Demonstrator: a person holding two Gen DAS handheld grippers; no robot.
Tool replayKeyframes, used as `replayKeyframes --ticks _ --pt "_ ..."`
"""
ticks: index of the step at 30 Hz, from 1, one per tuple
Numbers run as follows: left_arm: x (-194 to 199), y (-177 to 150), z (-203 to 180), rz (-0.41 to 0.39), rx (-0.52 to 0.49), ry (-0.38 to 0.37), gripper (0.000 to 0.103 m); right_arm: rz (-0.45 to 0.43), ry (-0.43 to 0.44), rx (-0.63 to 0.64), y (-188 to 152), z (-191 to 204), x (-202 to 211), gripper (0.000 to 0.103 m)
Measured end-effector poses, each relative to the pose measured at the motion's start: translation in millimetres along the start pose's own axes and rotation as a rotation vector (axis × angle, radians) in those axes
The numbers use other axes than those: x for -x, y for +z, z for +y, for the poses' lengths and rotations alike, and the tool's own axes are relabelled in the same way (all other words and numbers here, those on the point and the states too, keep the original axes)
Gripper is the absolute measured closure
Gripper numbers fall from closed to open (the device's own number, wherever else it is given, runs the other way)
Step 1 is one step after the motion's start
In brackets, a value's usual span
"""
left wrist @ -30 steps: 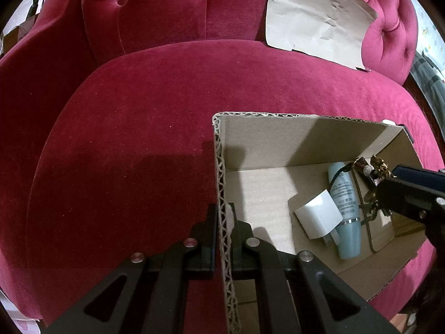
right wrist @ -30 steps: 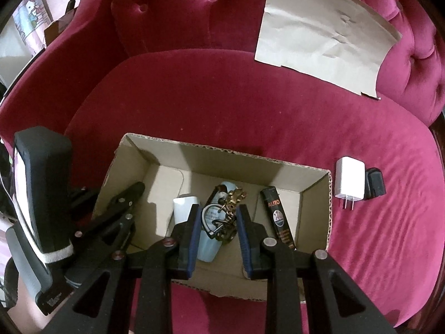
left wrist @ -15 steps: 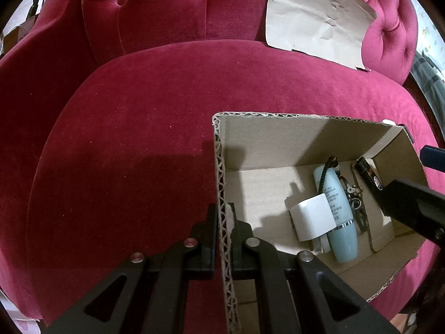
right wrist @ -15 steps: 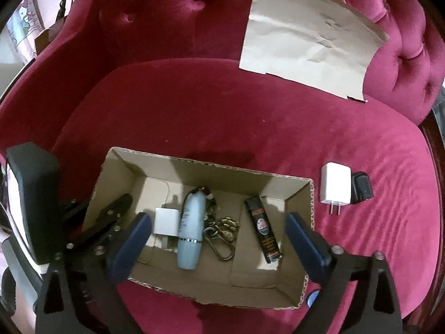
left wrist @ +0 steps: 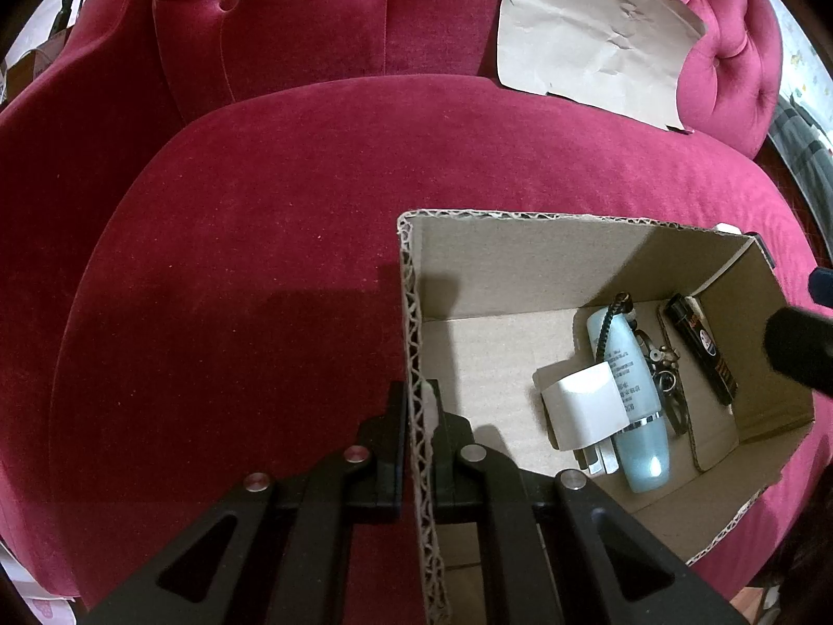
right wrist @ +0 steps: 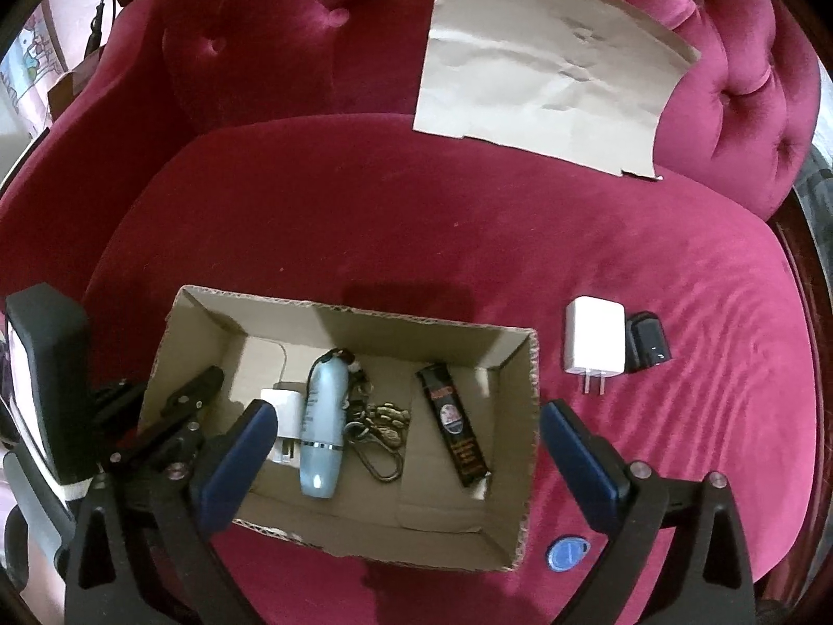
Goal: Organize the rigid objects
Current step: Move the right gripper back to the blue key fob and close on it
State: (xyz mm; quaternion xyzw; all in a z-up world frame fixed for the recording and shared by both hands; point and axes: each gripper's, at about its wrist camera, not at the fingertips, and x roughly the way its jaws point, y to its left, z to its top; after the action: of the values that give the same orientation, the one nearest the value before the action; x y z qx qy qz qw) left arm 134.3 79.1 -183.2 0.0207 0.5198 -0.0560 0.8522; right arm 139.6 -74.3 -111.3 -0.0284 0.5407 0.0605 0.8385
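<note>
While the left gripper (left wrist: 416,416) stays pinched on the near end wall of the cardboard box (right wrist: 515,364), the right gripper (right wrist: 406,448) hangs above the box with its jaws spread wide and nothing between them; they have just been opening. Box sits on the red velvet sofa seat (right wrist: 364,219).

Inside the box: a white charger (right wrist: 284,414) at one end, a pale blue bottle (right wrist: 323,432) lying against it, a bunch of keys with a carabiner (right wrist: 377,432) beside the bottle, and a black lighter (right wrist: 455,429) apart toward the other end.

Still out on the seat: a second white charger (right wrist: 593,338) with prongs pointing toward the camera, touching a small black adapter (right wrist: 648,344), both just beyond the box's far end wall. A blue oval tag (right wrist: 567,554) lies near the box's front corner.

Handling guesses:
- White charger: light, hard, smooth plastic, likely a bit slippery. Best taken across its two flat wide faces, mid-body, away from the prongs.
- Black adapter: small and light; touching the charger, so it may get nudged. Grip its short sides.
- Blue tag: thin and flat on soft velvet, hardest to pinch; take it by its edges.
- Box: light corrugated board, walls flex, so the hold on it helps.
</note>
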Motion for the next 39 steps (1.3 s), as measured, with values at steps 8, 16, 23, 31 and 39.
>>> replayKeyframes --ticks 8,16,23,31,39 --pt "0.0 0.1 0.0 0.0 -0.001 0.0 0.098 -0.019 -0.02 -0.035 0.7 -20.6 15.9 0.0" --pt "0.0 0.2 0.0 0.0 -0.001 0.0 0.098 -0.035 -0.042 -0.069 -7.4 -44.7 31.9 0.0" --pt "-0.4 -0.2 0.4 0.0 -0.001 0.001 0.098 -0.037 -0.067 -0.112 -22.3 -67.7 41.5 0.0" --pt "-0.8 -0.9 0.7 -0.001 -0.003 0.003 0.098 -0.032 -0.1 -0.158 -45.6 -90.6 46.3 0.0" --pt "-0.6 -1.2 0.5 -0.001 -0.004 0.004 0.098 0.006 -0.125 -0.181 -63.5 -102.7 34.7 0.0"
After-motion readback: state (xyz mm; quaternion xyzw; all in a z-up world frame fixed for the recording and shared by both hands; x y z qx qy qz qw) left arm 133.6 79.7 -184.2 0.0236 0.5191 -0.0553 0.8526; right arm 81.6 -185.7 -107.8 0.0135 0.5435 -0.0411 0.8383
